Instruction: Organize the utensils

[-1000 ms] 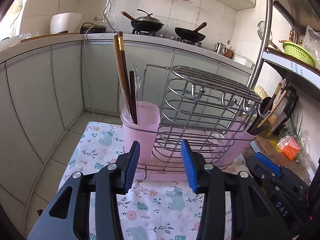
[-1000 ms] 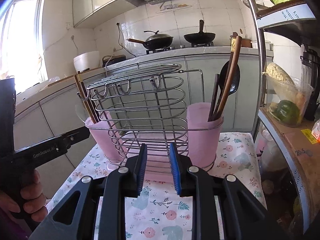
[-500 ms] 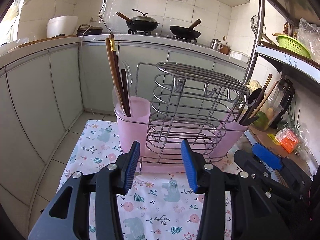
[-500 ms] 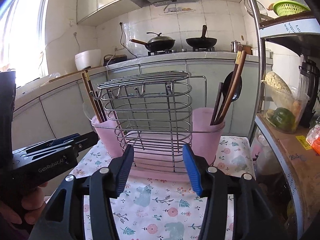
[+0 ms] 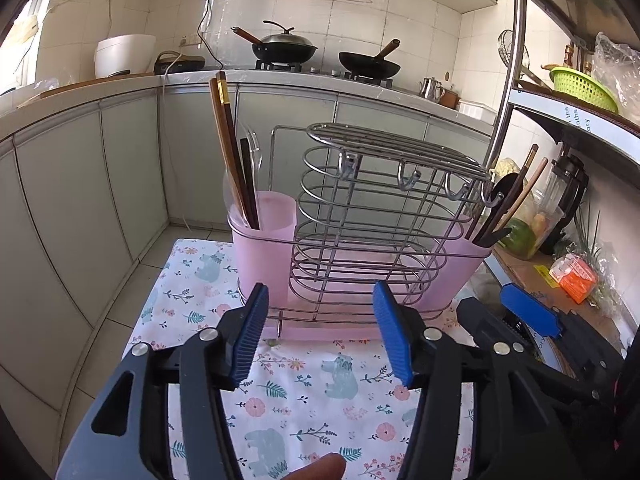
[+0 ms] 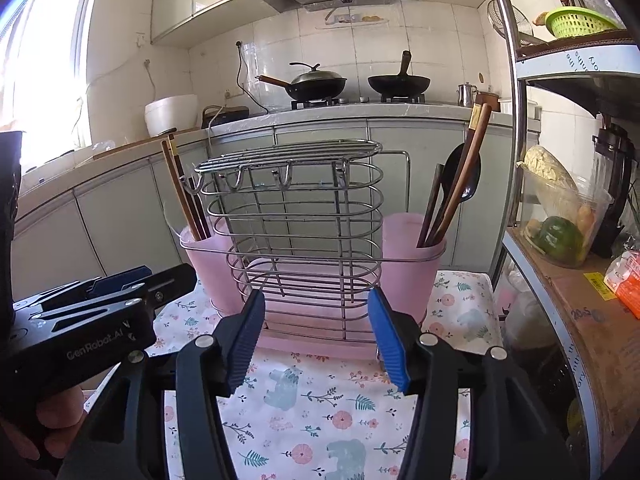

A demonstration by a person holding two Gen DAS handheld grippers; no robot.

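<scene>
A wire utensil rack [image 5: 368, 216] [image 6: 296, 224] stands on a floral cloth, with a pink cup at each end. The left cup [image 5: 264, 240] [image 6: 208, 264] holds brown chopsticks [image 5: 230, 152] and a clear spoon. The right cup [image 6: 412, 264] [image 5: 460, 264] holds chopsticks [image 6: 460, 184] and a black spoon [image 6: 466, 176]. My left gripper [image 5: 320, 328] is open and empty in front of the rack. My right gripper [image 6: 316, 332] is open and empty, also in front of the rack. Each gripper shows at the other view's edge.
The cloth [image 6: 320, 412] covers a small table. A metal shelf unit [image 6: 560, 280] with food containers and a blender stands close on the right. Kitchen cabinets and a counter with woks [image 6: 320, 80] lie behind. Floor drops off at left.
Both grippers have drawn back from the rack. The right gripper's jaws have opened wide from nearly shut. The left gripper's jaws have spread a little more.
</scene>
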